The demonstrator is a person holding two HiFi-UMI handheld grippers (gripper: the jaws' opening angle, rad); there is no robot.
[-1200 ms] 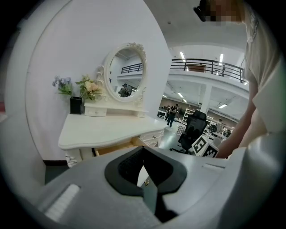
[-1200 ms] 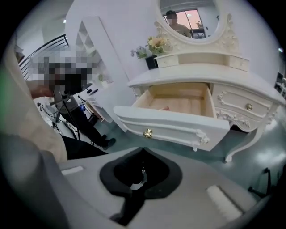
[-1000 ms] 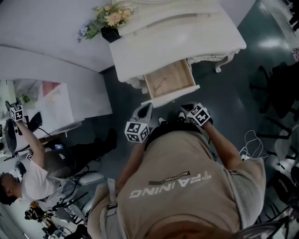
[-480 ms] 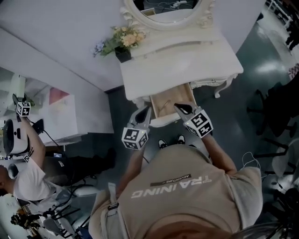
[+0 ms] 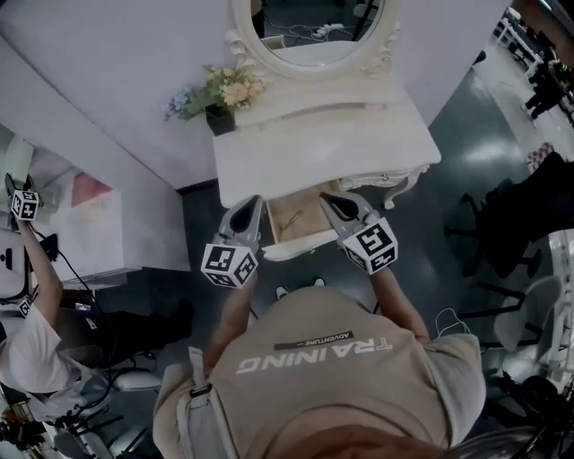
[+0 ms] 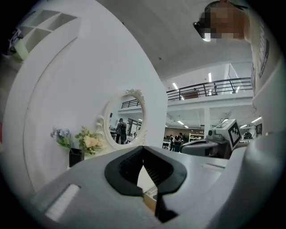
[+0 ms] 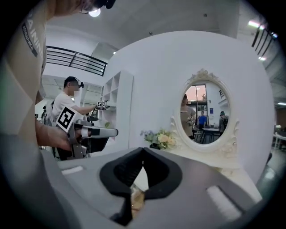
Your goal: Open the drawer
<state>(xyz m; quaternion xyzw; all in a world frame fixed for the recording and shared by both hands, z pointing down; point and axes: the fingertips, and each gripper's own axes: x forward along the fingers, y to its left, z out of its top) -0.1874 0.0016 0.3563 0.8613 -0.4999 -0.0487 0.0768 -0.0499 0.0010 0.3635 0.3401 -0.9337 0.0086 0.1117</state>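
One white dressing table (image 5: pixel 359 148) stands against a white wall (image 5: pixel 117 54) on a dark floor (image 5: pixel 466 179). It carries one mirror (image 5: pixel 314 40) and one flower pot (image 5: pixel 220 118). One drawer (image 5: pixel 296 220) stands pulled out at the table front. Two grippers, the left gripper (image 5: pixel 249 206) and the right gripper (image 5: pixel 330 203), have their jaws together and grip nothing.

Oval mirror (image 5: pixel 314 27) against white wall (image 5: pixel 108 72); flowers (image 5: pixel 224 90) in black pot (image 5: pixel 220 119) left of it.

One table (image 5: pixel 345 143), one drawer (image 5: pixel 296 221), one mirror (image 5: pixel 314 27), one bouquet (image 5: pixel 224 91), two claws: left claw (image 5: pixel 252 203), right claw (image 5: pixel 328 198).
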